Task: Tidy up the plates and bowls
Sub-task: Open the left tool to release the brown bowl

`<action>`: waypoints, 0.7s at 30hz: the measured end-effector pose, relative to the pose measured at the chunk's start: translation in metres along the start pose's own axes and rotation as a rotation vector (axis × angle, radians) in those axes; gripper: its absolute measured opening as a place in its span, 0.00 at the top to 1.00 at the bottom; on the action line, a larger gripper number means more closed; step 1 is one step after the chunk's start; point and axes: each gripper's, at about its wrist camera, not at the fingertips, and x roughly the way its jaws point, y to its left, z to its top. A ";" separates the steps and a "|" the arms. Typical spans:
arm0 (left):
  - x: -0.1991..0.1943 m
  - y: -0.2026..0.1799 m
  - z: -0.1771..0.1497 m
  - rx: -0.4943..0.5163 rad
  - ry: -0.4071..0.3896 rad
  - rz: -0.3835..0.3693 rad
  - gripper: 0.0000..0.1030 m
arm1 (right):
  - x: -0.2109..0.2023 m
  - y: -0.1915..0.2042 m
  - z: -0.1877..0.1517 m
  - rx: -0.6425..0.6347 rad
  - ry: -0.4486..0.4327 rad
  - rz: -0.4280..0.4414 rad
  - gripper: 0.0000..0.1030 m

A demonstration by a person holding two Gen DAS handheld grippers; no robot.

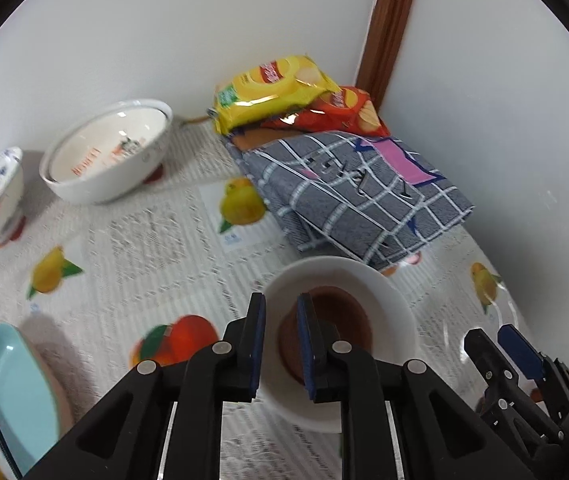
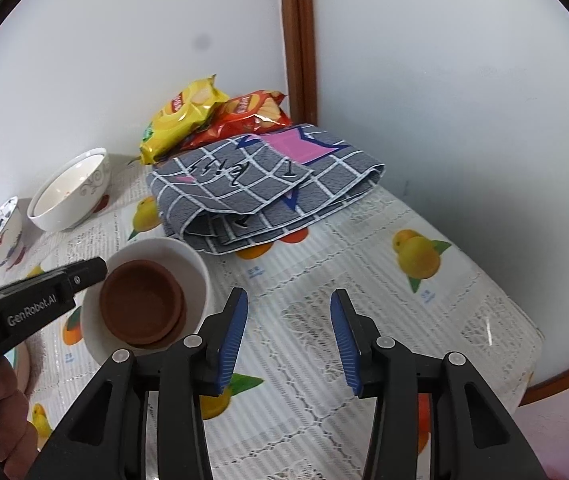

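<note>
Left tool [image 1: 280,344] parted astride white bowl [image 1: 396,308] rim, angled down

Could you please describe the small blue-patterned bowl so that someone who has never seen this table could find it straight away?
Start at the folded grey checked cloth in the table's corner, then follow the wall leftwards past the large white bowl. The next dish along is the small blue-patterned bowl, standing apart from it. It alone has blue painted markings, and it is clearly smaller than its plain white neighbour.
</note>
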 end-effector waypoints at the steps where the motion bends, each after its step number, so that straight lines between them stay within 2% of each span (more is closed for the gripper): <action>1: -0.001 0.001 0.001 0.010 -0.002 0.015 0.85 | 0.001 0.001 0.000 -0.001 0.002 0.005 0.58; 4: 0.002 0.004 0.002 0.035 0.006 0.035 0.82 | 0.005 0.005 -0.001 -0.007 0.007 0.017 0.58; 6: 0.012 0.010 0.002 0.018 0.039 0.051 0.81 | 0.009 0.008 -0.001 -0.013 0.008 0.022 0.58; 13: 0.017 0.016 0.001 0.011 0.067 0.045 0.81 | 0.029 0.016 -0.002 -0.056 0.044 0.016 0.58; 21: 0.028 0.017 -0.002 0.012 0.107 0.052 0.81 | 0.037 0.025 0.002 -0.067 0.037 0.028 0.60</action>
